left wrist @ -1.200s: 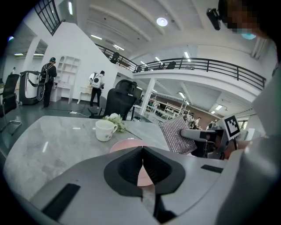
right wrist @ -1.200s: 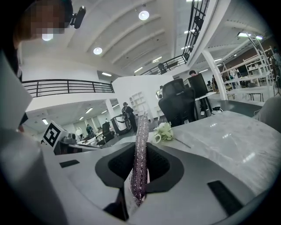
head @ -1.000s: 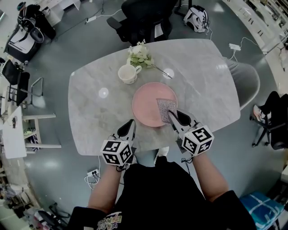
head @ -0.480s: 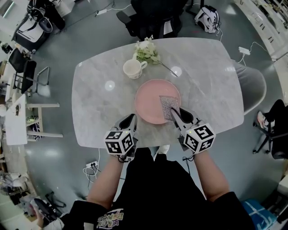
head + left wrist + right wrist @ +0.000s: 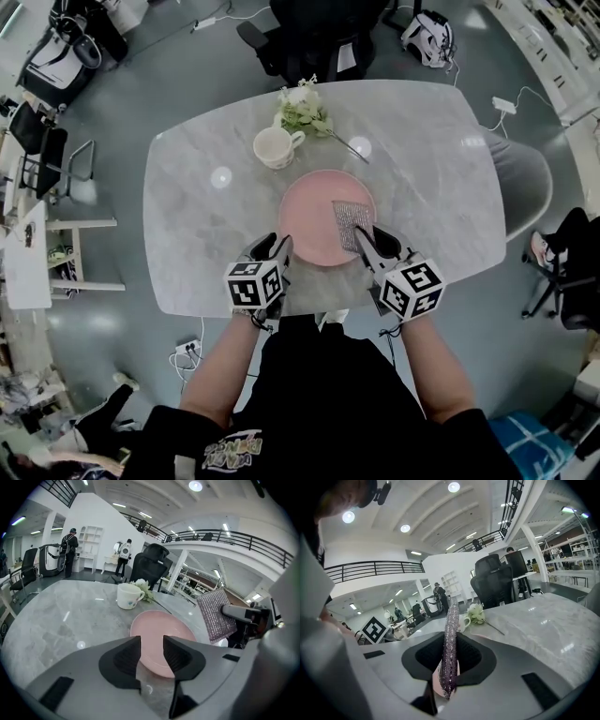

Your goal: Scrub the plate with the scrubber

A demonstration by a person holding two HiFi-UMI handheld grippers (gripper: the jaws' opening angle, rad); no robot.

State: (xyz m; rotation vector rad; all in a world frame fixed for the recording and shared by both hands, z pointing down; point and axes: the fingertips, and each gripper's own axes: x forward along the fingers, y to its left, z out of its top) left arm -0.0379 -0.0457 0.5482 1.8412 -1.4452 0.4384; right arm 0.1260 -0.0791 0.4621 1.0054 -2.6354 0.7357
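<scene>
1. My left gripper [image 5: 270, 247] is opening its jaws. Nothing is sitting between the pads; I am only seeing the plate's near rim through the gap.
2. My right gripper [image 5: 367, 240] is clamping the scrubber [image 5: 349, 224] by its near end. The pad is standing edge-on in the jaws, with its long axis running away from me.
3. The plate [image 5: 312, 217] is lying flat on the bench [image 5: 202, 220], just ahead of both grippers. The left jaws are sitting at its near-left rim and the scrubber is reaching over its right half. I cannot tell whether the two are touching.
4. Judging: the right hand is the nearer for scrubbing, and the left looks placed to steady the rim.
5. The bench is glossy pale marble. A cup [image 5: 272, 147] and flowers [image 5: 302, 111] are standing just beyond the plate, and office chairs [image 5: 314, 37] are ringing the open floor.
</scene>
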